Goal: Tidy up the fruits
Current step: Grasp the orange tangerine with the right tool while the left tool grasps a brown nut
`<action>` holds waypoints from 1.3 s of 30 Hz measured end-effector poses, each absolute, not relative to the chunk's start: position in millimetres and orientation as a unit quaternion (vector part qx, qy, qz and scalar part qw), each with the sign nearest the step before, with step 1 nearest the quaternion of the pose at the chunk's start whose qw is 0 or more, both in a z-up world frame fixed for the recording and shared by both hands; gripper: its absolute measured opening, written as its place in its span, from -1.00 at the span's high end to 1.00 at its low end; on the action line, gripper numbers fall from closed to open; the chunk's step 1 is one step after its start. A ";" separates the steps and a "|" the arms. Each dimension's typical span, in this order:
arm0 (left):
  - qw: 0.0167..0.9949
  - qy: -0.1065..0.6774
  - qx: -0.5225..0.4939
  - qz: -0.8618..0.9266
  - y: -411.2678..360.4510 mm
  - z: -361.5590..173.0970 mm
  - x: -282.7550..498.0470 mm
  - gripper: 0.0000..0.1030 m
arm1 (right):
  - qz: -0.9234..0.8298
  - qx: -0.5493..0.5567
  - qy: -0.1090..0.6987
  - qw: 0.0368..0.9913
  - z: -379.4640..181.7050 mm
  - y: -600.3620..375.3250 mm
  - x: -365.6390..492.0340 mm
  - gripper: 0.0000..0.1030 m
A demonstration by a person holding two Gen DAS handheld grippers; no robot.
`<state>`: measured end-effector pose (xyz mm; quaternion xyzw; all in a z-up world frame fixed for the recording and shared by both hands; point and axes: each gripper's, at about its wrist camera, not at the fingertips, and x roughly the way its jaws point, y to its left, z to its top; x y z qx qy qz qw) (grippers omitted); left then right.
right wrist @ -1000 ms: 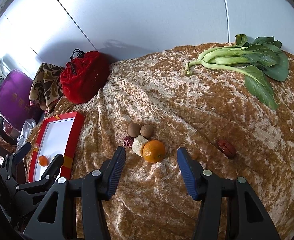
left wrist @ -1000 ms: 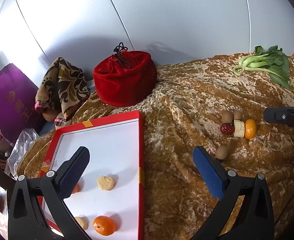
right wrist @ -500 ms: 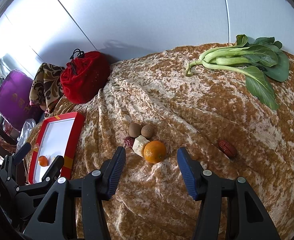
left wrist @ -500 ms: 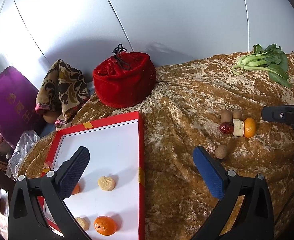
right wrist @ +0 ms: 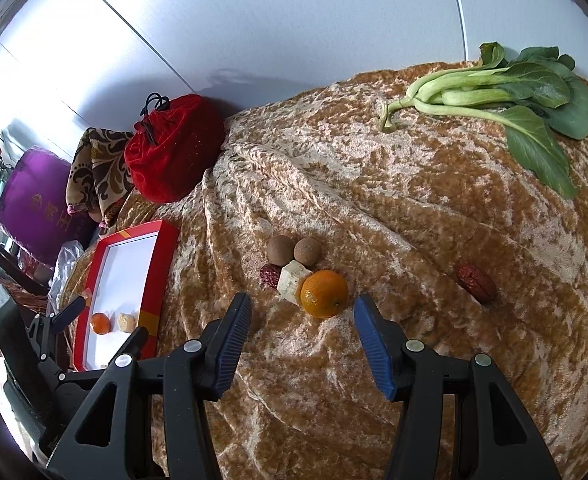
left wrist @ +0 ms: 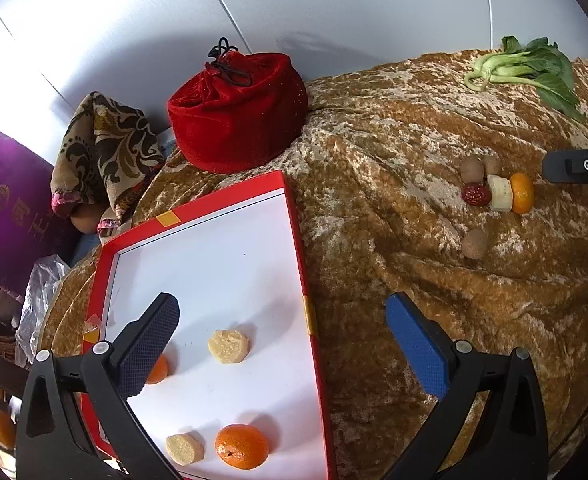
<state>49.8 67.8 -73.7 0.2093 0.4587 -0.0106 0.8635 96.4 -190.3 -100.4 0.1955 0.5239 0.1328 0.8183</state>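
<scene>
A red-rimmed white tray (left wrist: 294, 216) lies on the gold cloth; it holds two tangerines (left wrist: 241, 446) and two pale fruit chunks (left wrist: 229, 345). My left gripper (left wrist: 282, 340) is open and empty above the tray's right edge. In the right wrist view a tangerine (right wrist: 323, 293) sits with a pale chunk (right wrist: 292, 281), a red date (right wrist: 270, 275) and two brown longans (right wrist: 294, 250). My right gripper (right wrist: 302, 338) is open and empty just in front of this tangerine. A second red date (right wrist: 475, 282) lies apart to the right. One more longan (left wrist: 474, 243) lies alone.
A red velvet pouch (left wrist: 238, 116) stands behind the tray. Bok choy (right wrist: 502, 96) lies at the far right. A patterned cloth (left wrist: 102, 152) and a purple box (left wrist: 6, 200) are at the left. The cloth (right wrist: 374, 184) is wrinkled.
My right gripper has crept slightly forward toward the tangerine. My left gripper has drifted slightly, so the scene sits a little lower and more to the left in its view. Both stay open.
</scene>
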 end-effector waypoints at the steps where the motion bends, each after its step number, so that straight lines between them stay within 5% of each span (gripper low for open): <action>1: 0.863 0.459 0.212 -0.014 68.3 -73.8 49.4 -1.00 | 0.134 0.198 0.525 0.817 -101.1 -190.0 96.7 -0.09; 30: 0.841 0.470 0.230 -0.133 -22.7 -104.6 76.7 -1.00 | 0.119 0.275 0.577 0.760 -145.6 -202.1 127.5 -0.05; 39: 0.826 0.492 0.239 -0.137 -26.1 -124.0 82.9 -0.67 | 0.124 0.260 0.586 0.757 -154.9 -193.7 135.0 0.04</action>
